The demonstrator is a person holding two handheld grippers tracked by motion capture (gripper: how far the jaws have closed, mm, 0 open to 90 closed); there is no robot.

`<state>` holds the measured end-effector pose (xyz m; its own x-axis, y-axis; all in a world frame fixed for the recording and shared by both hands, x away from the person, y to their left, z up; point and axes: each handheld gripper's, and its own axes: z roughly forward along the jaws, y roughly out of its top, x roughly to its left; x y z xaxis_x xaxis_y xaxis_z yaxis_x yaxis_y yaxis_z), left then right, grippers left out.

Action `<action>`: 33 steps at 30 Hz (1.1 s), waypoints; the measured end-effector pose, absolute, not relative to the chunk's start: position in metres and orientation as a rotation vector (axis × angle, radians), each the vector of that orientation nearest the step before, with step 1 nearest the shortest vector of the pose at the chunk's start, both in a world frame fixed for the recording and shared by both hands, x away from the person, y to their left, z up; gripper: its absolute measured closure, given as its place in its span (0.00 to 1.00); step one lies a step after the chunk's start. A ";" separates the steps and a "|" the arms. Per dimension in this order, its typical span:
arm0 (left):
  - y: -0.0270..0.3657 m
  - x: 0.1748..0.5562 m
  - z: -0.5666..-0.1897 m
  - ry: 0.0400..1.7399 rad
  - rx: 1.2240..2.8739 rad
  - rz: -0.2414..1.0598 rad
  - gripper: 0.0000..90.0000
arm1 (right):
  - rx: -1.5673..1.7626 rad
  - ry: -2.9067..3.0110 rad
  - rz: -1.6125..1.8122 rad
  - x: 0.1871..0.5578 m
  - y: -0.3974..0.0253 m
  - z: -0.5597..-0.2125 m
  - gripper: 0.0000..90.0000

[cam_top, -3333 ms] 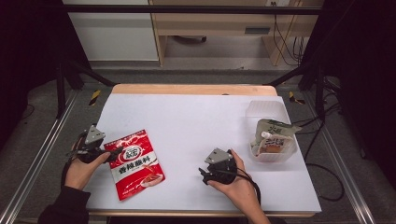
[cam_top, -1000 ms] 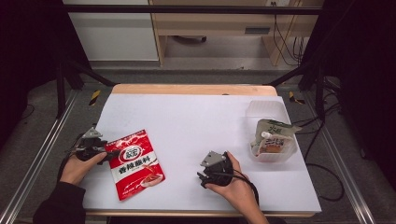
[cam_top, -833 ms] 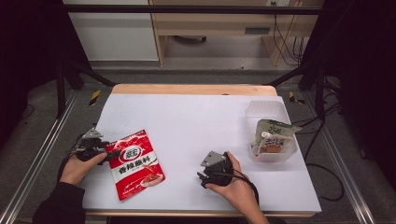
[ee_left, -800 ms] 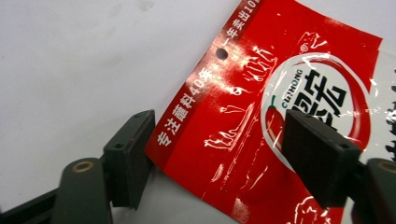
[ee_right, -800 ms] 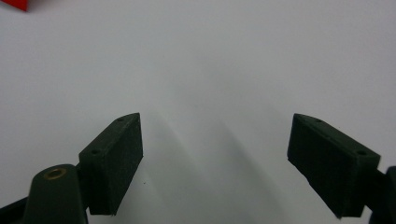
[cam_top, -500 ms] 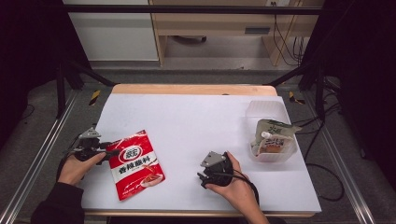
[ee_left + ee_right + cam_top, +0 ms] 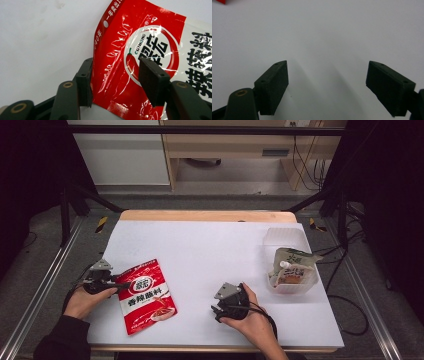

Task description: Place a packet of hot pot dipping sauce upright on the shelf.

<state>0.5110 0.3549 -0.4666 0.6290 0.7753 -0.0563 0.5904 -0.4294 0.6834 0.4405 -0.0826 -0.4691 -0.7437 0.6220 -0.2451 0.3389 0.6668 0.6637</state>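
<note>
Covering the tabletop is a white sheet; a clear tub sits near its right edge. Closer to the left edge, the red sauce packet lies flat, its corner between the left gripper's half-open, unclamped jaws. Right gripper rests wide open near the front edge, gripping nothing.

The red sachet at your left gripper was glossy, crinkled plastic film that caught the light. Your jaw pads looked matt black and finely grained. The table wore a smooth, matt white sheet over a pale wooden edge; the tub was clear plastic.
</note>
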 end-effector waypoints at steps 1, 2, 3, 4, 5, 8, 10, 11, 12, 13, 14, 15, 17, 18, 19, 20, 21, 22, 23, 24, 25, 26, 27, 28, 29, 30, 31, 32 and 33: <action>0.355 0.511 -0.467 1.063 2.169 0.350 0.56 | 0.748 2.425 0.836 0.440 -0.083 -0.469 0.21; 0.355 0.511 -0.466 1.059 2.176 0.354 0.57 | 0.747 2.425 0.832 0.440 -0.082 -0.469 0.21; 0.355 0.511 -0.467 1.059 2.177 0.357 0.58 | 0.745 2.426 0.835 0.440 -0.082 -0.469 0.21; 0.355 0.511 -0.467 1.058 2.179 0.359 0.59 | 0.742 2.427 0.836 0.440 -0.082 -0.469 0.21; 0.355 0.511 -0.467 1.060 2.181 0.367 0.60 | 0.740 2.427 0.834 0.440 -0.082 -0.469 0.21; 0.355 0.511 -0.466 1.068 2.175 0.379 0.64 | 0.742 2.428 0.834 0.440 -0.082 -0.469 0.21; 0.355 0.510 -0.466 1.067 2.176 0.384 0.67 | 0.741 2.431 0.832 0.440 -0.082 -0.469 0.21; 0.355 0.510 -0.466 1.066 2.178 0.385 0.68 | 0.738 2.434 0.832 0.440 -0.082 -0.470 0.21; 0.355 0.510 -0.466 1.062 2.189 0.389 0.70 | 0.735 2.434 0.830 0.440 -0.082 -0.470 0.21; 0.355 0.510 -0.466 1.061 2.191 0.392 0.71 | 0.732 2.434 0.825 0.440 -0.082 -0.470 0.21; 0.355 0.510 -0.466 1.062 2.193 0.392 0.72 | 0.733 2.435 0.827 0.440 -0.082 -0.470 0.21; 0.354 0.510 -0.466 1.059 2.196 0.398 0.74 | 0.732 2.436 0.827 0.440 -0.082 -0.470 0.21; 0.354 0.509 -0.466 1.057 2.202 0.397 0.77 | 0.731 2.437 0.824 0.440 -0.081 -0.470 0.21; 0.354 0.509 -0.466 1.054 2.204 0.402 0.78 | 0.732 2.433 0.819 0.440 -0.081 -0.471 0.21; 0.354 0.509 -0.465 1.054 2.205 0.404 0.80 | 0.730 2.438 0.820 0.440 -0.081 -0.471 0.21; 0.355 0.509 -0.465 1.052 2.208 0.406 0.81 | 0.730 2.438 0.820 0.439 -0.081 -0.471 0.21; 0.354 0.509 -0.465 1.051 2.211 0.410 0.83 | 0.728 2.439 0.820 0.440 -0.081 -0.471 0.21; 0.354 0.509 -0.465 1.048 2.223 0.414 0.84 | 0.727 2.439 0.820 0.440 -0.081 -0.471 0.20; 0.354 0.509 -0.465 1.046 2.225 0.418 0.87 | 0.727 2.438 0.820 0.440 -0.081 -0.471 0.20; 0.354 0.509 -0.465 1.044 2.227 0.421 0.90 | 0.725 2.440 0.819 0.440 -0.081 -0.471 0.20; 0.353 0.509 -0.465 1.041 2.231 0.425 0.92 | 0.725 2.440 0.819 0.440 -0.081 -0.471 0.20; 0.353 0.509 -0.465 1.041 2.233 0.426 0.95 | 0.725 2.440 0.818 0.440 -0.081 -0.471 0.20; 0.353 0.509 -0.465 1.041 2.235 0.427 0.97 | 0.727 2.438 0.820 0.440 -0.081 -0.471 0.20; 0.353 0.509 -0.465 1.033 2.244 0.435 0.98 | 0.727 2.438 0.820 0.440 -0.081 -0.471 0.20; 0.353 0.509 -0.465 1.033 2.244 0.435 0.99 | 0.727 2.438 0.820 0.440 -0.081 -0.471 0.20; 0.352 0.509 -0.465 1.031 2.252 0.439 0.99 | 0.728 2.438 0.820 0.440 -0.081 -0.471 0.20; 0.351 0.509 -0.465 1.031 2.255 0.441 1.00 | 0.728 2.438 0.819 0.440 -0.081 -0.471 0.20; 0.351 0.509 -0.464 1.028 2.257 0.442 1.00 | 0.726 2.439 0.819 0.440 -0.081 -0.471 0.20; 0.350 0.509 -0.463 1.023 2.260 0.446 1.00 | 0.728 2.437 0.819 0.440 -0.081 -0.471 0.20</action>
